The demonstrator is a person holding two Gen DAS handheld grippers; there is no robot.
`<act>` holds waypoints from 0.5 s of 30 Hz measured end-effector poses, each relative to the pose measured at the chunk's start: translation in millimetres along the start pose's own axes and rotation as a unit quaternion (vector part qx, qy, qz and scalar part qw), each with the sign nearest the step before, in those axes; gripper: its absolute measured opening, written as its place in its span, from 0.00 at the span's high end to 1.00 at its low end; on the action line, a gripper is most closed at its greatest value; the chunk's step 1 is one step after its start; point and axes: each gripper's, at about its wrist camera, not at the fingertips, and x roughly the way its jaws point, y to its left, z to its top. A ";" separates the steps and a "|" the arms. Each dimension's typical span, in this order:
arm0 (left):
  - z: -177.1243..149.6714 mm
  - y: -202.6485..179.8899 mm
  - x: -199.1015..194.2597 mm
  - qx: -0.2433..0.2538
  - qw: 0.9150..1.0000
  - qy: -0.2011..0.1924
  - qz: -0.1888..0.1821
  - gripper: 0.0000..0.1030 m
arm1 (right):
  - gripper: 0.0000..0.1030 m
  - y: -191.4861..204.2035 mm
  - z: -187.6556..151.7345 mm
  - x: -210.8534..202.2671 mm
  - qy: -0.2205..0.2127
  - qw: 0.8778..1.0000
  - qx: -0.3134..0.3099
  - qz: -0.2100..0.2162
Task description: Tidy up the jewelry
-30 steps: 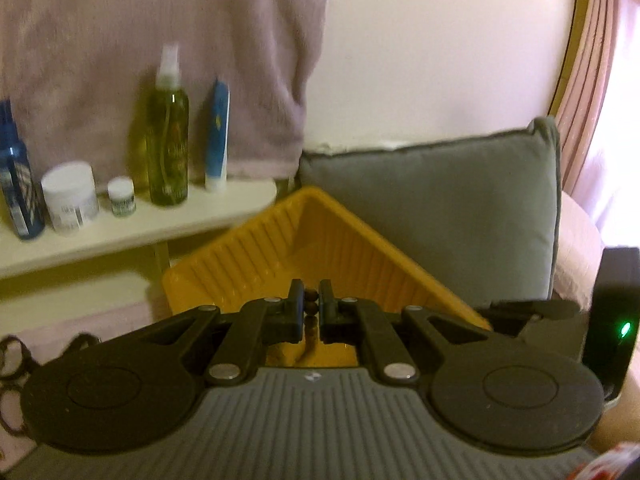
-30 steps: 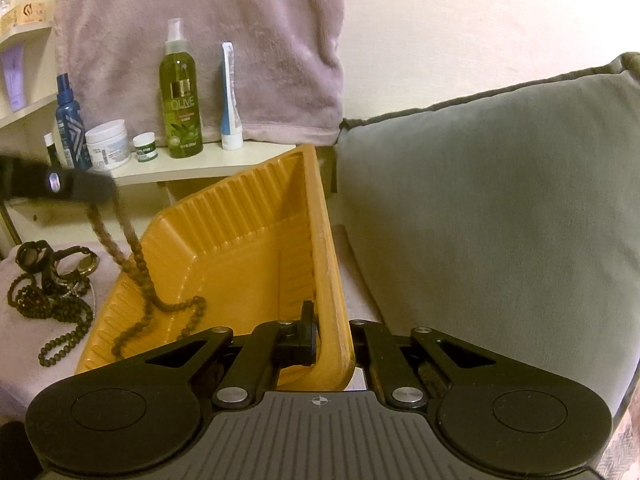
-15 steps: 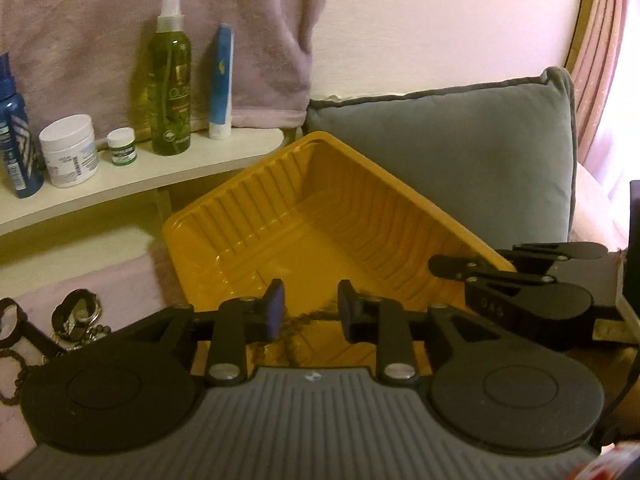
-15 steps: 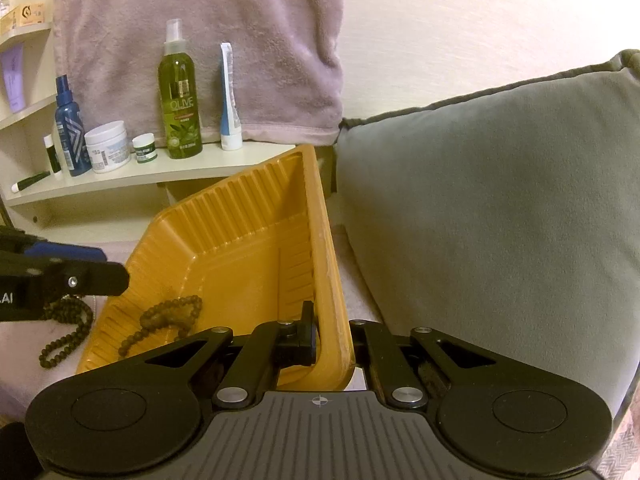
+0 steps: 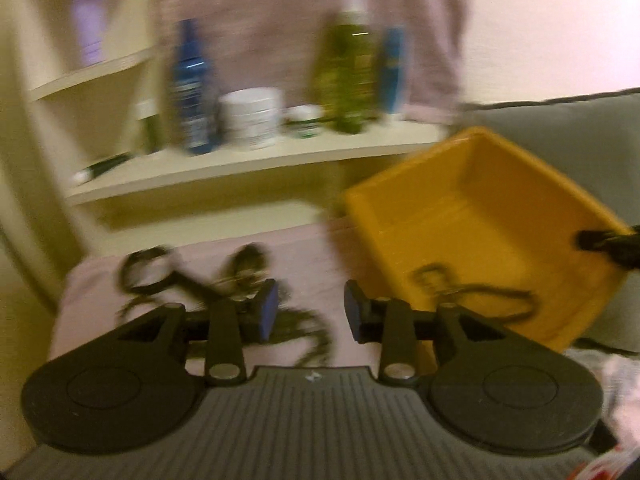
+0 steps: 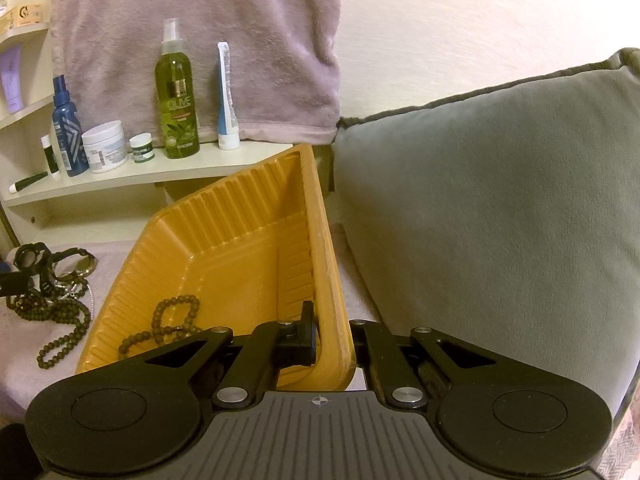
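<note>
My right gripper (image 6: 332, 340) is shut on the near rim of a tilted yellow tray (image 6: 240, 264). A brown bead string (image 6: 172, 320) lies on the tray's floor. To the left, on pink cloth, a jewelry pile (image 6: 52, 280) holds watches and dark bead strands. In the blurred left wrist view, my left gripper (image 5: 308, 312) hangs over that jewelry pile (image 5: 192, 280), its jaws opening with nothing between them. The tray (image 5: 480, 208) sits to its right with the bead string (image 5: 472, 292) inside. The right gripper's finger (image 5: 608, 242) shows at the tray's edge.
A cream shelf (image 6: 160, 172) behind the tray carries a green spray bottle (image 6: 176, 92), a blue bottle (image 6: 66, 128), white jars and a tube. A mauve towel (image 6: 200, 20) hangs above. A grey cushion (image 6: 500, 208) stands right of the tray.
My left gripper opened and let the bead string fall into the tray, then swung left and down over the jewelry pile. The right gripper and tray stayed put.
</note>
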 end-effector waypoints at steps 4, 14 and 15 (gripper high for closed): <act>-16.7 38.9 -1.7 -0.028 0.998 0.012 0.056 0.68 | 0.96 -0.3 0.3 0.7 0.001 1.000 -0.001 0.000; -51.9 112.2 9.1 -0.061 0.983 0.026 0.169 0.67 | 0.96 1.2 1.6 1.2 0.001 1.000 -0.009 -0.006; -53.7 117.7 11.9 -0.064 0.983 0.025 0.171 0.67 | 0.96 1.2 2.1 1.3 0.001 1.000 -0.010 -0.007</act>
